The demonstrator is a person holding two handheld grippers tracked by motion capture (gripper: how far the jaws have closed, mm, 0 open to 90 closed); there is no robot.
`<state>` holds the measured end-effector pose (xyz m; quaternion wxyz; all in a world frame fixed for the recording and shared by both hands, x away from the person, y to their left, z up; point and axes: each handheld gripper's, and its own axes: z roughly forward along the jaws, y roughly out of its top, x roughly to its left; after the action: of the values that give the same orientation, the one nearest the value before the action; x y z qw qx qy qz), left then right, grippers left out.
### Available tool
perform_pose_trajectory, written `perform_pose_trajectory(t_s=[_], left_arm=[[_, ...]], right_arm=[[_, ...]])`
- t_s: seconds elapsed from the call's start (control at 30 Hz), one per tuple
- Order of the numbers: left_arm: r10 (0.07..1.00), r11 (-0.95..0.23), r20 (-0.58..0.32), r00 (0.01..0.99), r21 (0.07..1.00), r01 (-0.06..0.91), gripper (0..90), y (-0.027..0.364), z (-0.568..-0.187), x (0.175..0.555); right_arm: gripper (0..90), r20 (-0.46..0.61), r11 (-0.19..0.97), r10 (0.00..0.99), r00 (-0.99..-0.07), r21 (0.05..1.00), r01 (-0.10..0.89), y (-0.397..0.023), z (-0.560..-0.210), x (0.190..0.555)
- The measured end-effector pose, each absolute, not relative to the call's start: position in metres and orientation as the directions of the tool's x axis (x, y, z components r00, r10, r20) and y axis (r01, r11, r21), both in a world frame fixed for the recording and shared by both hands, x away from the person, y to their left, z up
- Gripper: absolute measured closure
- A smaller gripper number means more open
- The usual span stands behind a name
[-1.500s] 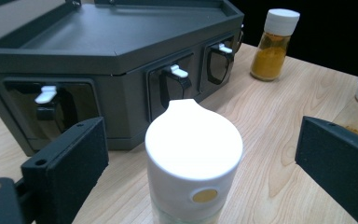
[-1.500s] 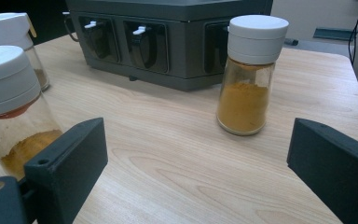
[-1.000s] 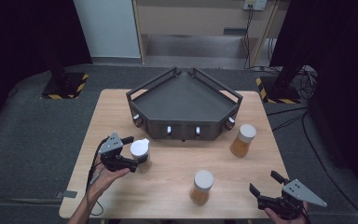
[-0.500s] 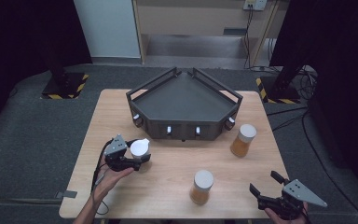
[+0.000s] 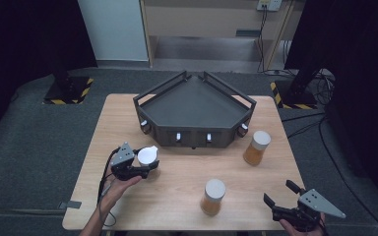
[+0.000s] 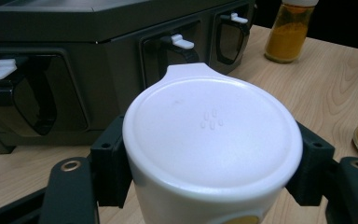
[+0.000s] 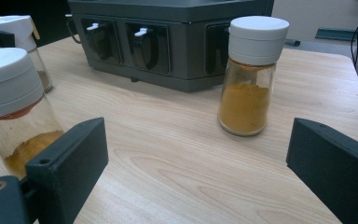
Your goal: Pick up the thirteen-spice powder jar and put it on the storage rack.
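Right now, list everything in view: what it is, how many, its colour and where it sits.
Spice jars: three, clear glass with white caps and orange-yellow powder. One at the table's left, gripped; one near the front edge; one right of the tray.
Tray: one, dark grey, angular, with white latches along its front wall, at the table's far middle.
Table: one, light wood.
Floor: grey carpet.
Yellow-black striped stand bases: two, on the floor, far left and far right.
Left gripper: black, jaws have just been closing, now clamped on the left jar.
Right gripper: black, jaws open, at the front right corner.
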<state>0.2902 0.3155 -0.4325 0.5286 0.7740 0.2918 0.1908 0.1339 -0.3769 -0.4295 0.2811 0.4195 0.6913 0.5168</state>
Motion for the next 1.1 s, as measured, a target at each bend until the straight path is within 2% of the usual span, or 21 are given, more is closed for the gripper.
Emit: perform_pose_trajectory(t_s=[1.1], left_arm=[[0.555, -0.303, -0.014, 0.832, 0.928, 0.217, 29.4, 0.314, -0.355, 0.314]], right_arm=[[5.1, 0.047, 0.113, 0.869, -0.493, 0.951, 0.289, -0.377, -0.43, 0.134]])
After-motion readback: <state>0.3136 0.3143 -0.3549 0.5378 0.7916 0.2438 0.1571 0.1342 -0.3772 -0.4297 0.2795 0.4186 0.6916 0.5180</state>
